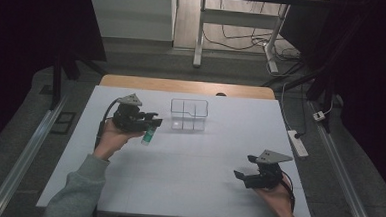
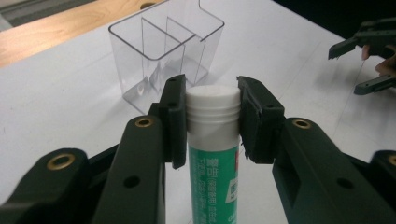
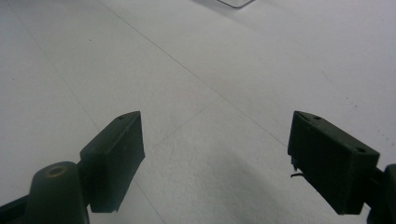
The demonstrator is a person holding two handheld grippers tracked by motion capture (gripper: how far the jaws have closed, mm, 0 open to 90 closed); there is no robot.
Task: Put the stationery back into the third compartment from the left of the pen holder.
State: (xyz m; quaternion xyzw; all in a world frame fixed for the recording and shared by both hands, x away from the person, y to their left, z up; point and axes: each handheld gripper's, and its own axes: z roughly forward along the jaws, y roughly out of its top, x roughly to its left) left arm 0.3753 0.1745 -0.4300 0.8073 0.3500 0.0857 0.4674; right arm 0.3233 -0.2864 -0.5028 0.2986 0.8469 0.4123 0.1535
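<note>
On one white table, left fingers pinch one tube; right fingers spread.

In the left gripper view, the lower part of the green-and-white tube is cut off by the bottom edge of the frame; its printed label is too small and blurred to read. The fingers cover both sides of the white cap. At the right edge of that view, the right gripper is cut off, and the hand behind it is mostly out of frame.

In the right gripper view, the clear organiser is cut off by the top edge; only a corner shows.

In the high view, the tube's cap end is hidden behind the left gripper, and both forearms are cut off at the bottom edge.
</note>
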